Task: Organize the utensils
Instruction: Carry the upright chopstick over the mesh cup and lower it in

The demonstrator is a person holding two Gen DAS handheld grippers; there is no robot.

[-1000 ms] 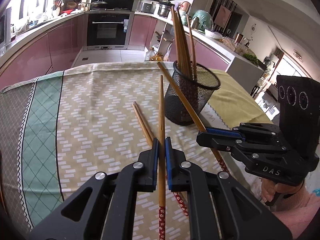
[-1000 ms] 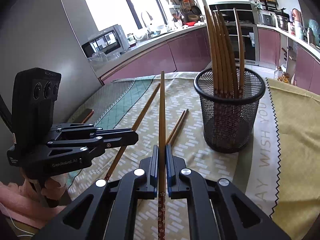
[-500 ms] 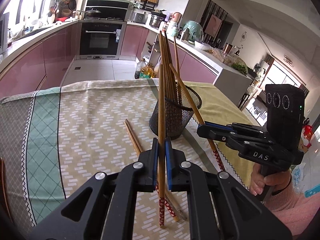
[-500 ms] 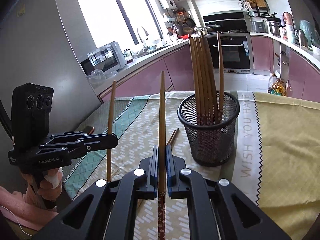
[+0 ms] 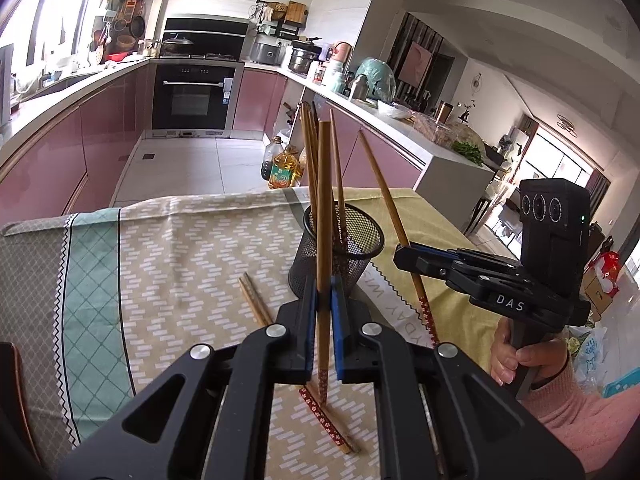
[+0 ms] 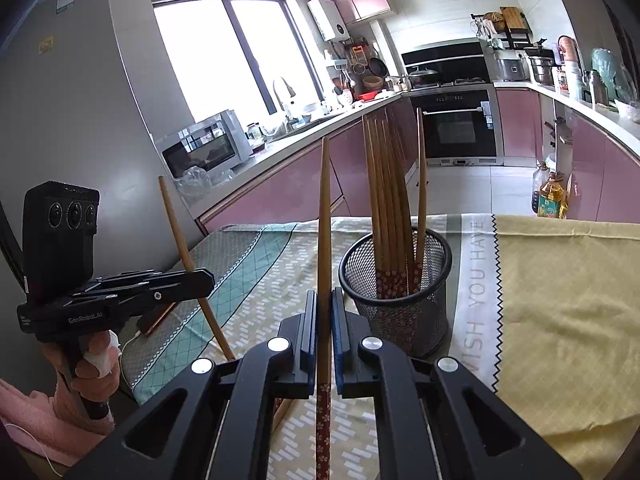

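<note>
Left wrist view shows my left gripper (image 5: 324,312) and right gripper (image 5: 404,254) each clamped on one chopstick (image 5: 323,208), so I tip each thin end upward over the mesh cup (image 5: 360,248) before releasing.

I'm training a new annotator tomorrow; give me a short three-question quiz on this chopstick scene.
1. True or false: the left gripper is empty.
2. Where do most chopsticks stand? A) in the mesh cup B) in a drawer C) in a glass jar
3. Fill in: besides the chopstick in the left gripper and the chopstick in the right gripper, a loose ____ of chopsticks lies on the tablecloth.

Key: 1 false, it grips one chopstick; 2 A; 3 pair.
</note>
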